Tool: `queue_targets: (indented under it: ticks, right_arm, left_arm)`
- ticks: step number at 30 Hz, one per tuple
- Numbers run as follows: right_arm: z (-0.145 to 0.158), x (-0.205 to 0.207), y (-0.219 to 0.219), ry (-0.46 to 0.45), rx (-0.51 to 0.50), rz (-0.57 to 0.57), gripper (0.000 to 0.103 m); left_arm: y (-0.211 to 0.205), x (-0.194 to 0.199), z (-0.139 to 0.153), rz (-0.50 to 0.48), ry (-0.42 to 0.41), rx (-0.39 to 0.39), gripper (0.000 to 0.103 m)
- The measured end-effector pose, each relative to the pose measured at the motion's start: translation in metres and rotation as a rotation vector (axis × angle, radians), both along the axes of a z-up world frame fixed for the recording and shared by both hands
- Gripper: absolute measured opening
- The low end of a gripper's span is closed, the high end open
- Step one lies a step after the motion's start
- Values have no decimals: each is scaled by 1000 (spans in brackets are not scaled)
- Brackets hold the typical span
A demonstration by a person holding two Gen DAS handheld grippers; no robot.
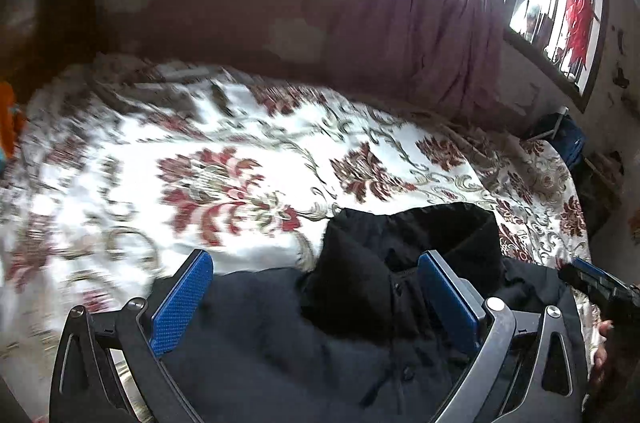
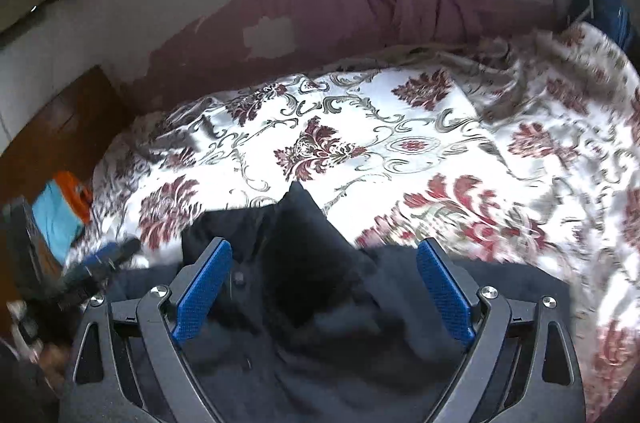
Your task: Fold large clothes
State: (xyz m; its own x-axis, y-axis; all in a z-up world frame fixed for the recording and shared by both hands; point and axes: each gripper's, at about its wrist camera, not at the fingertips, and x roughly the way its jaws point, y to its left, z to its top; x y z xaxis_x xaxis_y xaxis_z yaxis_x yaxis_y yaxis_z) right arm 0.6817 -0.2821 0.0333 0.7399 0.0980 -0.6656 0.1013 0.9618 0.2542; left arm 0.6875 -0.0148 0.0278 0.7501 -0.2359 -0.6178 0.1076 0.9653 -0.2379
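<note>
Jacket place: the dark jacket (image 1: 360, 323) is lying on the floral bedspread (image 1: 240, 163), collar end pointing toward the curtain.
Fingers: left gripper (image 1: 316, 299) and right gripper (image 2: 324, 291) are both hanging spread, grasping nothing, just above the jacket.
Relation: left is sitting over the collar's left side, right over its right; neither looks nearer.
Views: only the right wrist view is showing the collar tip (image 2: 298, 199).

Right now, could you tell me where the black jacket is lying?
The black jacket lies on the floral bedspread at its near edge, low in both wrist views, beneath both open hand-held grippers.
</note>
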Motion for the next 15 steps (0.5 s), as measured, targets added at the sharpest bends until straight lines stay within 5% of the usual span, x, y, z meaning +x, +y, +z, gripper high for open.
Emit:
queue_targets:
  ticks: [2, 8, 11, 13, 15]
  right_arm:
    - [-9, 16, 4, 0, -1, -6, 87]
    - [-37, 46, 34, 20, -39, 10, 55]
    - [-41, 43, 32, 13, -41, -6, 28]
    - [-40, 33, 25, 8, -30, 3, 18]
    - [-32, 12, 17, -25, -24, 11, 16]
  left_arm:
    - [-9, 16, -9, -18, 8, -4, 102]
    - [-33, 64, -41, 11, 103, 41, 92]
    - [-32, 79, -55, 23, 174, 4, 55]
    - [-29, 81, -63, -19, 200, -53, 11]
    - [-31, 70, -61, -42, 166, -30, 8]
